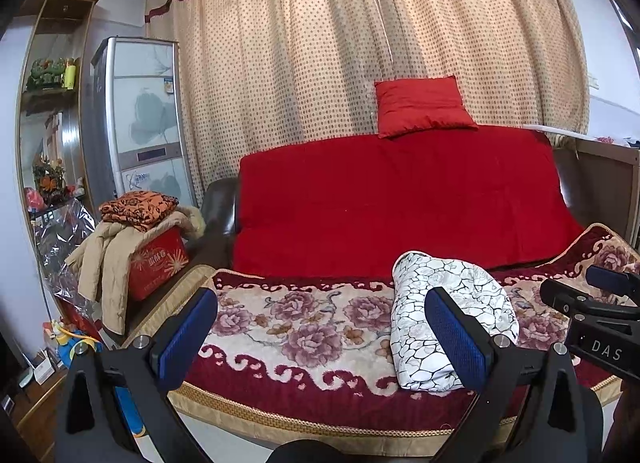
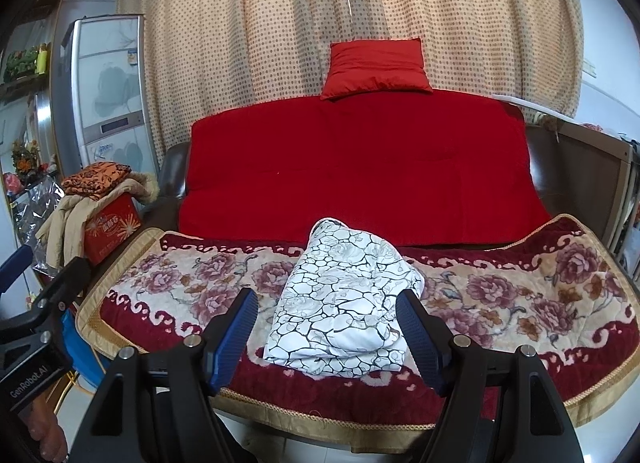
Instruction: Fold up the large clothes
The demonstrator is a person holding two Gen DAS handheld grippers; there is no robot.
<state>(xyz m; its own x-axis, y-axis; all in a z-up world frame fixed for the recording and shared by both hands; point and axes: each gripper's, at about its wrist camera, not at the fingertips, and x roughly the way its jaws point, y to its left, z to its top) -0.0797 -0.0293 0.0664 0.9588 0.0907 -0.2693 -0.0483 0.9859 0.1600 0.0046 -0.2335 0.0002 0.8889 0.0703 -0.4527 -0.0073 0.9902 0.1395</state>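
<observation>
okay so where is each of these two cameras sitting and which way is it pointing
Left wrist: rides the left gripper, facing the sofa; open blue fingers frame the floral seat cover, right gripper at the right edge.
Right wrist: rides the right gripper, centred on the folded white garment; left gripper at left.
Shared: garment, red cushion, curtain.

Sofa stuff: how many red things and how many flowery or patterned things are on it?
Red: 2, the cushion and the red cover.
Patterned: 2, the flowery mat and the folded white cloth.
Total: 4.
</observation>
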